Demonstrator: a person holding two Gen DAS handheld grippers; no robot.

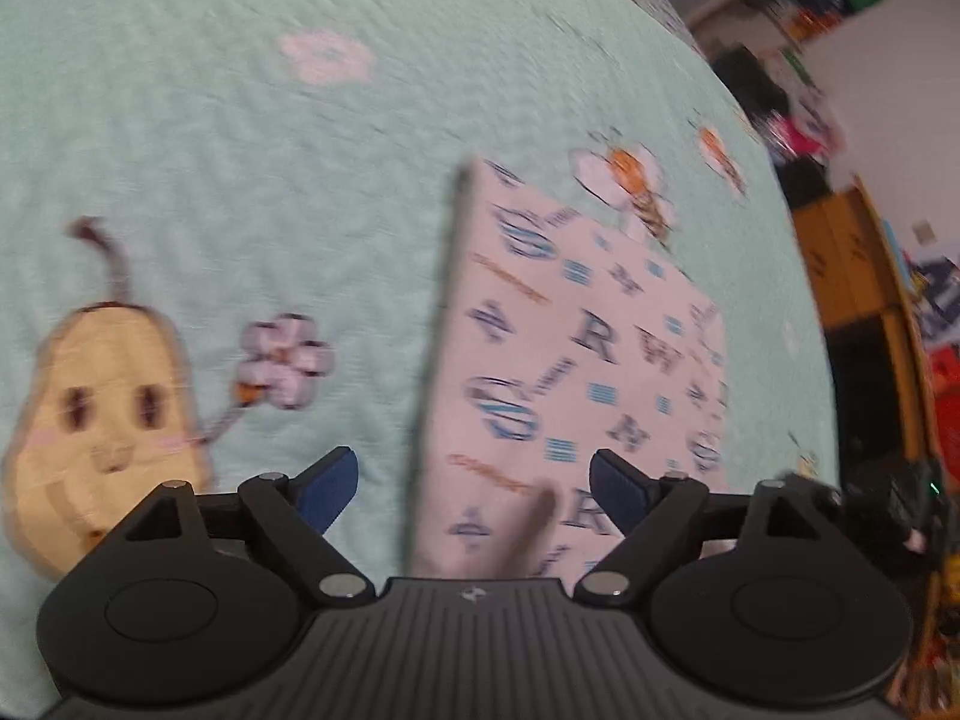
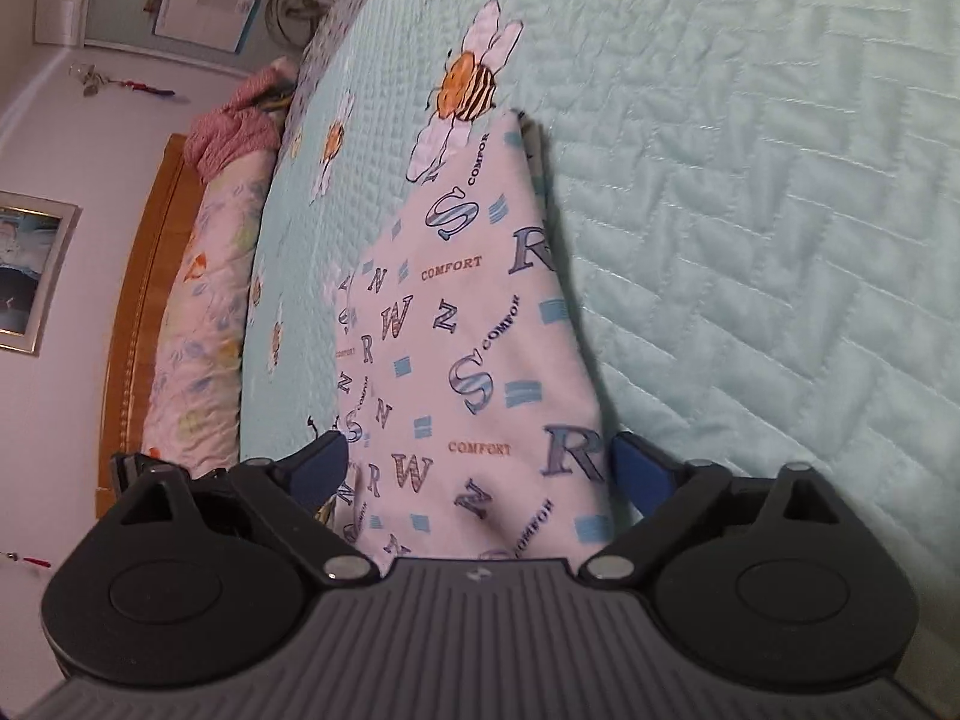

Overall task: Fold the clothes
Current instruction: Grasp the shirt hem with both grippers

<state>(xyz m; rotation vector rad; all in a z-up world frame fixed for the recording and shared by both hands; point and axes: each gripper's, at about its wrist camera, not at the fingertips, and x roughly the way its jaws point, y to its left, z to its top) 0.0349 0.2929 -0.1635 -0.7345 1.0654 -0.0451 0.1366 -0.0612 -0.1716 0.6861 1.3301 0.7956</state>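
A folded white garment (image 1: 576,360) printed with blue letters and the word COMFORT lies flat on a mint quilted bedspread (image 1: 210,138). My left gripper (image 1: 474,489) hovers over the garment's near end with its blue pads wide apart. The left pad is off the cloth over the bedspread and the right pad is above the print, so it is open. In the right wrist view the same garment (image 2: 468,330) stretches away from me. My right gripper (image 2: 480,474) is open, one blue pad standing outside each long edge of the cloth. Neither gripper pinches the fabric.
The bedspread carries a pear figure (image 1: 102,408), flowers and a bee (image 2: 468,90). A flowered pillow (image 2: 198,324), a pink cloth (image 2: 234,126) and a wooden headboard (image 2: 138,312) line the bed's far side. Wooden furniture (image 1: 852,252) and cluttered shelves stand beyond the bed's edge.
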